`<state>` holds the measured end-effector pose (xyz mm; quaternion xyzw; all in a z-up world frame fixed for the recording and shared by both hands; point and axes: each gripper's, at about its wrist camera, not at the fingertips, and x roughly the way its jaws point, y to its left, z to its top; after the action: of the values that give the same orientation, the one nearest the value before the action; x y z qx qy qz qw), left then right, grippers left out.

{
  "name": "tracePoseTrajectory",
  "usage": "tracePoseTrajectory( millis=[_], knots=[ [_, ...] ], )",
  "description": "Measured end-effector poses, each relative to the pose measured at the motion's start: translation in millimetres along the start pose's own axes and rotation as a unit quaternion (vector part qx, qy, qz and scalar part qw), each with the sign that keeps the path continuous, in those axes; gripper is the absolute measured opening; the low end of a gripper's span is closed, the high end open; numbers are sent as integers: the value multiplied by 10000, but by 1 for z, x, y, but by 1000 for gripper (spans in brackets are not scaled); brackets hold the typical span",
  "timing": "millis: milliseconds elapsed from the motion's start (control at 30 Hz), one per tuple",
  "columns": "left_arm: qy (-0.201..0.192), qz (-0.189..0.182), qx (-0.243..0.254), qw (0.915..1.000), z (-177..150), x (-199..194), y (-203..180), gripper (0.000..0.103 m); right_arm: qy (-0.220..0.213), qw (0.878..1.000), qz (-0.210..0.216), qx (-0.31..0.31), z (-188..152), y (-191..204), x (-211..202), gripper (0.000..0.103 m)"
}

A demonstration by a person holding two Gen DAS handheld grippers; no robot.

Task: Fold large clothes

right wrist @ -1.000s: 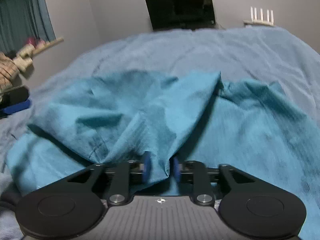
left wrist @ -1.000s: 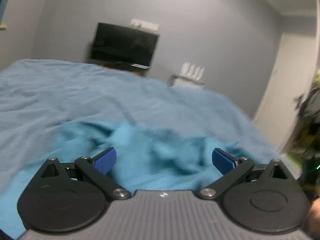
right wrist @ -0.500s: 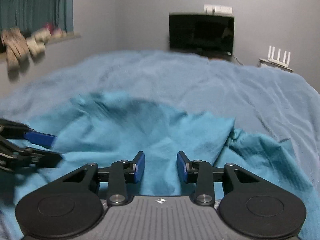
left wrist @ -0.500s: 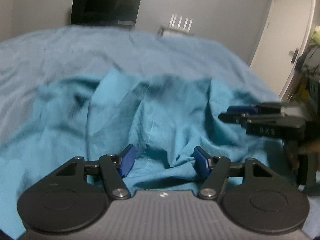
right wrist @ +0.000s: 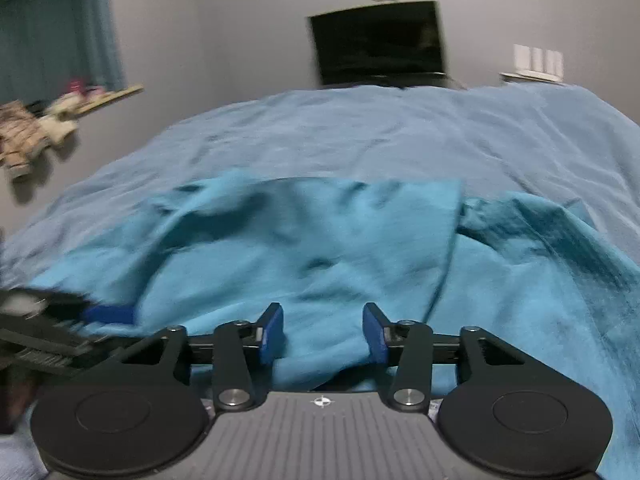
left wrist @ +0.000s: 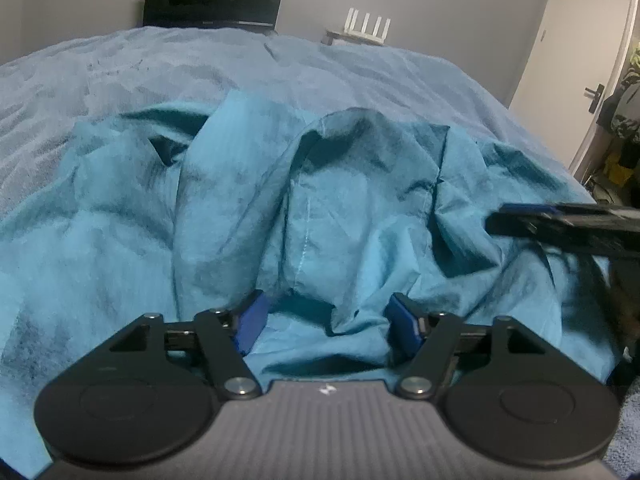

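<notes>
- Under both claws and far ahead of them lies the bed [left wrist: 380,76], with a soft grey-blue cover that fills most of both views.
- On the bed, right in front of the claws, is the cloth [left wrist: 320,208], a big bright blue one, all bunched up in folds and bumps.
- Ahead of the left claw [left wrist: 328,322] a fold of the cloth pokes in between its two blue pads. The pads are spread wide and do not pinch it, so this claw is let go.
- Ahead of the right claw [right wrist: 323,332] the cloth also lies between the blue pads, which stand apart with a clear gap. This claw is let go too.
- To the right of the left claw, the right claw [left wrist: 560,226] shows as a dark blurry bar over the cloth.
- Past the far end of the bed, straight ahead of the claws, a dark TV [right wrist: 378,42] stands by the grey wall.
- Far to the right of the left claw is a white door [left wrist: 580,36].
- To the right of the TV stands a small white box with sticks on top [left wrist: 368,26].
</notes>
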<state>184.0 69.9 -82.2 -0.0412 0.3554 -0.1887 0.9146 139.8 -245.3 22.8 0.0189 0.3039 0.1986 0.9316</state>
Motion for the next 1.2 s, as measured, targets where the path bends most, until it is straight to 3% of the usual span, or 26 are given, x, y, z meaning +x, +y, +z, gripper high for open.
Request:
tracePoseTrajectory(
  millis=[233, 300, 433, 533, 600, 733, 833, 900, 967, 1200],
  knots=[
    [-95, -79, -172, 9998, -4, -7, 5, 70, -427, 9962, 461, -602, 10, 35, -47, 50],
    [-207, -101, -131, 9996, -6, -16, 1, 70, -200, 9937, 554, -953, 9, 47, -42, 49],
    [-497, -699, -134, 9962, -7, -42, -7, 72, 370, 9905, 439, -1247, -12, 54, -34, 49],
    [-281, -860, 176, 9957, -11, -44, -20, 74, 589, 9912, 383, -1122, -21, 50, -30, 48],
    [47, -700, 423, 9966, -18, -36, -28, 74, 643, 9910, 353, -1122, -26, 49, -31, 48],
    [242, -687, 369, 9967, -23, -29, -27, 74, 698, 9922, 428, -944, -32, 42, -27, 49],
    [261, -656, 400, 9967, -22, -27, -27, 75, 288, 9961, 469, -697, -19, 37, -37, 52],
    [273, -640, 450, 9966, -21, -25, -28, 75, -100, 9976, 289, -616, -4, 32, -40, 58],
    [284, -659, 465, 9963, -21, -23, -28, 76, -265, 9962, -257, -786, 13, 28, -29, 60],
    [333, -773, 358, 9958, -19, -16, -23, 78, -139, 9891, -1248, -765, 42, -1, 39, 59]
  ],
)
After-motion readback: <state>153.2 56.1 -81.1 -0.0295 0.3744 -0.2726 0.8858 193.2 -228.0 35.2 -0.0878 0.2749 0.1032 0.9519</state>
